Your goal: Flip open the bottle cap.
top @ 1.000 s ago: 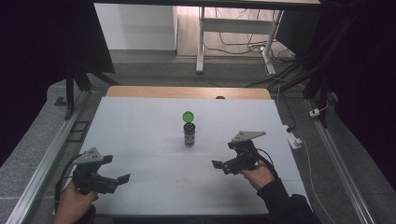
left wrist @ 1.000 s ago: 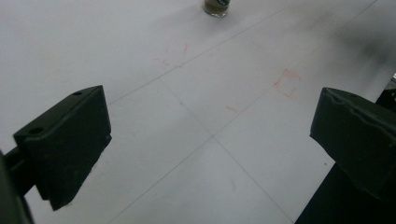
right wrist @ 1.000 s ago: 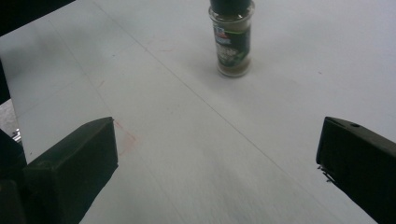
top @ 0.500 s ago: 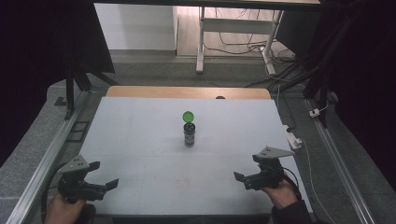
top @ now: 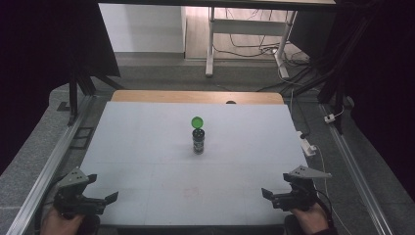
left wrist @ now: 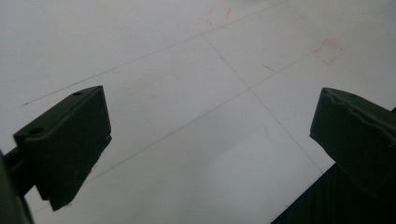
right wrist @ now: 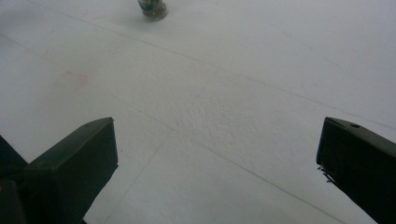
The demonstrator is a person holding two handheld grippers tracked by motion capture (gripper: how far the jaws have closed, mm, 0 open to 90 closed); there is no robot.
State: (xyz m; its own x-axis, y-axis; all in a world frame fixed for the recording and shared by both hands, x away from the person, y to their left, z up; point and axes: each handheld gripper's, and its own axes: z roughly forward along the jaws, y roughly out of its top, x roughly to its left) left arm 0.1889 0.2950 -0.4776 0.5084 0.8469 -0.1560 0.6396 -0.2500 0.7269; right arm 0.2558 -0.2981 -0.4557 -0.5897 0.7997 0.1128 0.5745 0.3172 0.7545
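Both claws withdrew from the bottle, agape.

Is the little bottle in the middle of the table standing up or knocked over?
Upright. The bottle stands on its base on the table, with its green lid flipped up above the mouth.

A fixed camera looks forward and down from above the near edge of the white table, taking in its whole top and the floor beyond. A second camera rides the left gripper, close above the table's near left corner, facing across faint seam lines and red marks. A third rides the right gripper, low over the near right side, facing toward the centre, where the base of the small bottle enters at its top edge. The high view shares that bottle at mid-table.
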